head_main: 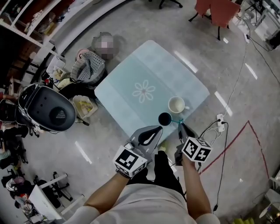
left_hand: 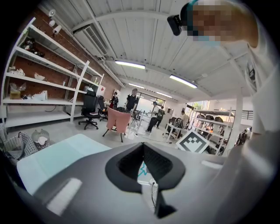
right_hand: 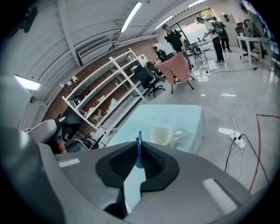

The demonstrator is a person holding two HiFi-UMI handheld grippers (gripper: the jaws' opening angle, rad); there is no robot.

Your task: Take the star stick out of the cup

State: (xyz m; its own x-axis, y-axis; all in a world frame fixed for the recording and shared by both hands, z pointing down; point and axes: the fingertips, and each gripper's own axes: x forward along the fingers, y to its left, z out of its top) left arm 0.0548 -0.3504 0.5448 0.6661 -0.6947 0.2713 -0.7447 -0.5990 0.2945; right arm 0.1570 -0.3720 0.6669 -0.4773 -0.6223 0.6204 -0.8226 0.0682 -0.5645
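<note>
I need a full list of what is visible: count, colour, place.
table: 1, pale teal, flower print, mid floor
cup: 1, white, on the table, near side
round thing: 1, dark, beside the cup, kind unclear
stick: 1, teal, in the right claw
chair: 1, pink, beyond the table
office chair: 1, black, left of the table
basket: 1, grey, left of the table
power strip: 1, white, floor at right
left claw: 1, grey, shut, empty
right claw: 1, grey, shut on stick

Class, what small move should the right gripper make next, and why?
Probably lower the stick onto bare table beside the cup: the right gripper is shut on it, and the cup looks empty.
</note>
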